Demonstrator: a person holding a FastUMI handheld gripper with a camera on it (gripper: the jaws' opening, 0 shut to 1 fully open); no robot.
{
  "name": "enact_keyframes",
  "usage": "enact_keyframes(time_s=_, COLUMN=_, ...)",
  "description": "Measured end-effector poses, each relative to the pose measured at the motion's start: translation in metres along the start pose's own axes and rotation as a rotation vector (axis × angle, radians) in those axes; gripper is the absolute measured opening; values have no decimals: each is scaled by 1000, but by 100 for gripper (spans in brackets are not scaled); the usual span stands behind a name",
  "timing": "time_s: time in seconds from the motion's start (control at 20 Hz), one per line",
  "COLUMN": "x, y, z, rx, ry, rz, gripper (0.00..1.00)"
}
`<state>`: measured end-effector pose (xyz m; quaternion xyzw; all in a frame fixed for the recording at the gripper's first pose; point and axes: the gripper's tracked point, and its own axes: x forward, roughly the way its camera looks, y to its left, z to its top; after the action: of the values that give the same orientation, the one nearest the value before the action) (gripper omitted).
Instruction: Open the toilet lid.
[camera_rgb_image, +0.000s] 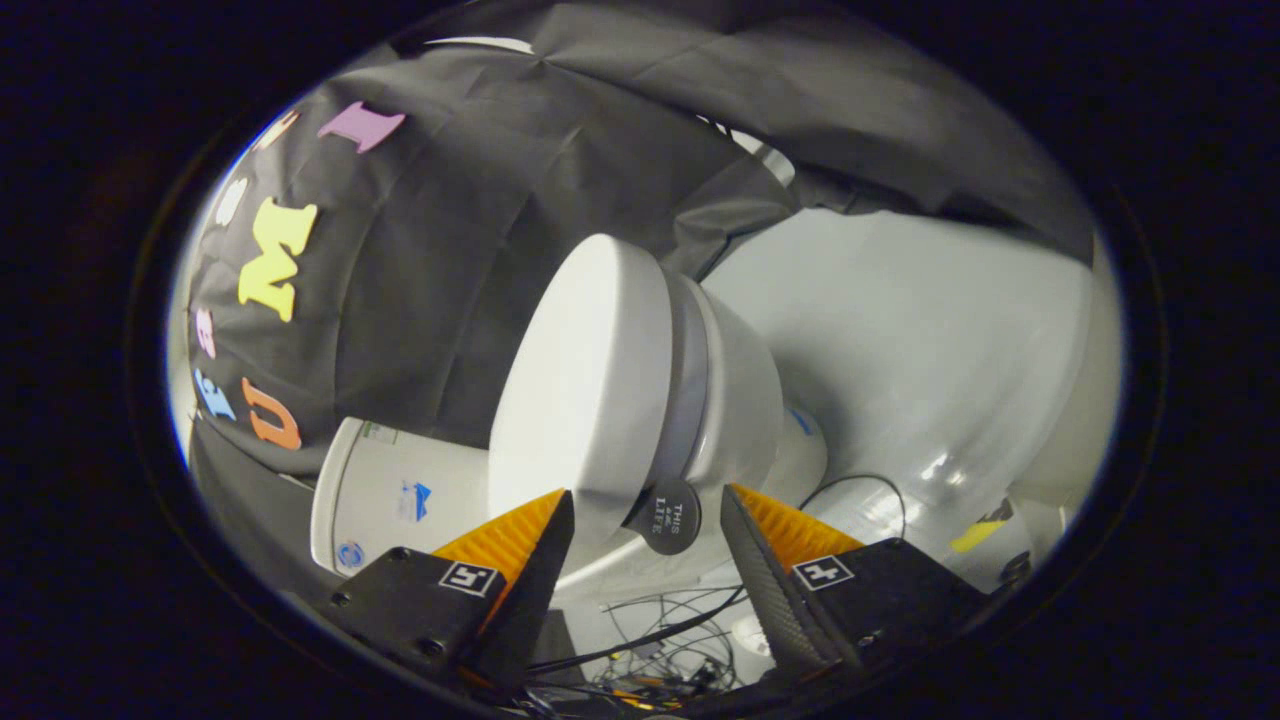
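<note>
The hand-held gripper (647, 505) is held wide, nothing gripped. The toilet lid (585, 385) is seen just ahead of the fingertips, closed against the seat (690, 385) and bowl (745, 400). A round dark tab (668, 516) on the lid's front edge lies between the fingers, untouched. Loose cables (660, 625) are seen beneath on the floor
</note>
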<state>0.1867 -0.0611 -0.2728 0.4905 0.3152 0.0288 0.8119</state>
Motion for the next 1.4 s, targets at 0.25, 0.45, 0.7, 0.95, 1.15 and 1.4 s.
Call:
enact_keyframes(time_s=0.25, x=4, y=-7, z=1, rx=58, ry=21, rz=13, gripper=73)
enact_keyframes(time_s=0.45, x=9, y=-6, z=-5, rx=97, ry=57, rz=29, gripper=51)
enact_keyframes(time_s=0.7, x=11, y=-9, z=-4, rx=54, ry=61, rz=-1, gripper=24)
enact_keyframes(time_s=0.95, x=8, y=-6, z=1, rx=210, ry=63, rz=68, gripper=7)
enact_keyframes(time_s=1.15, x=8, y=-3, z=-2, rx=182, ry=86, rz=32, gripper=7)
enact_keyframes(time_s=1.4, x=5, y=3, z=-1, rx=194, ry=96, rz=38, gripper=5)
